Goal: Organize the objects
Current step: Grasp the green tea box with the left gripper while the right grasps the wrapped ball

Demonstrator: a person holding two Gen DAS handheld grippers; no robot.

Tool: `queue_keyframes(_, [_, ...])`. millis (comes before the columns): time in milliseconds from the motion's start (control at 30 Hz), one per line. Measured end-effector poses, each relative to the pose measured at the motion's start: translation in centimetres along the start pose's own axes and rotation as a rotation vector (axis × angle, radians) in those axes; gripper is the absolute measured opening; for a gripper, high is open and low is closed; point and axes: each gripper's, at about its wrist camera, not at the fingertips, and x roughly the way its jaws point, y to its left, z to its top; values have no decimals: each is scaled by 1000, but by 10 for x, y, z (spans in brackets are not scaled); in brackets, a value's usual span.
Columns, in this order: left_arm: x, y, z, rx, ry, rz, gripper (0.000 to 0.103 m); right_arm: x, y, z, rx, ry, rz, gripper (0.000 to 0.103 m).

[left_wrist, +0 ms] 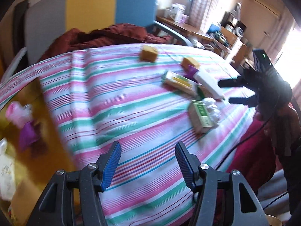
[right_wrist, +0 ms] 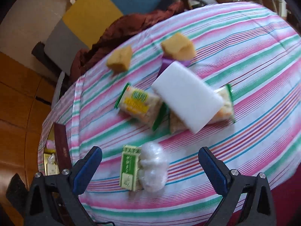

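My left gripper (left_wrist: 147,148) is open over the striped tablecloth (left_wrist: 116,101), with nothing between its blue pads. In the left wrist view, an open gold box (left_wrist: 43,150) on the left holds pink and purple items (left_wrist: 28,133). My right gripper (right_wrist: 149,150) is open above a small green carton (right_wrist: 130,167) and a white plastic wad (right_wrist: 153,167), touching neither. Beyond them lie a white foam block (right_wrist: 188,98) on snack packets (right_wrist: 140,107), a purple piece (right_wrist: 167,62) and two yellow sponges (right_wrist: 120,59). The left wrist view shows the right gripper (left_wrist: 225,92) beside that pile.
A chair with a grey, yellow and blue back (left_wrist: 90,13) carries a dark red cloth (left_wrist: 105,37) behind the table. A cluttered wooden desk (left_wrist: 216,33) stands at the back right. A person's red garment (left_wrist: 250,150) is at the table's right edge. The box's dark red flap (right_wrist: 61,146) stands left.
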Motion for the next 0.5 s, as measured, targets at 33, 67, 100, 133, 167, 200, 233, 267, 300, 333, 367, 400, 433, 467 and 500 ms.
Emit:
queue_keyframes(33, [5, -6, 3, 12, 8, -16, 60, -2, -5, 2, 8, -10, 7, 103])
queue_keyframes(67, [11, -13, 7, 24, 19, -29, 60, -2, -8, 2, 16, -11, 15, 103])
queue_keyframes(100, [17, -21, 11, 41, 26, -40, 59, -2, -11, 2, 31, -6, 33, 103])
queue_keyframes(133, [22, -26, 13, 54, 30, -52, 59, -4, -12, 2, 38, -13, 61, 103])
queue_keyframes(167, [28, -33, 17, 64, 39, -71, 59, -6, -11, 2, 35, -33, 85, 103])
queue_keyframes(200, [35, -39, 20, 68, 54, -91, 59, -7, -11, 3, 32, -46, 95, 103])
queue_keyframes(233, [41, -44, 23, 71, 65, -111, 59, -6, -10, 2, 36, -48, 105, 103])
queue_keyframes(267, [48, -50, 26, 73, 76, -127, 59, -5, -11, 3, 45, -47, 123, 103])
queue_keyframes(300, [52, -55, 28, 75, 84, -134, 59, -4, -12, 3, 56, -49, 144, 103])
queue_keyframes(333, [58, -59, 30, 80, 93, -138, 59, -4, -13, 3, 62, -54, 154, 103])
queue_keyframes(367, [63, -64, 32, 87, 101, -141, 58, -4, -14, 4, 67, -60, 163, 103])
queue_keyframes(400, [69, -68, 34, 91, 113, -150, 58, -4, -14, 4, 74, -65, 177, 103])
queue_keyframes(433, [75, -71, 36, 89, 126, -159, 57, -4, -16, 4, 80, -67, 191, 103])
queue_keyframes(467, [80, -74, 39, 88, 136, -168, 55, -4, -18, 4, 87, -69, 202, 103])
queue_keyframes(500, [83, -76, 40, 88, 141, -170, 55, -4, -19, 4, 96, -73, 213, 103])
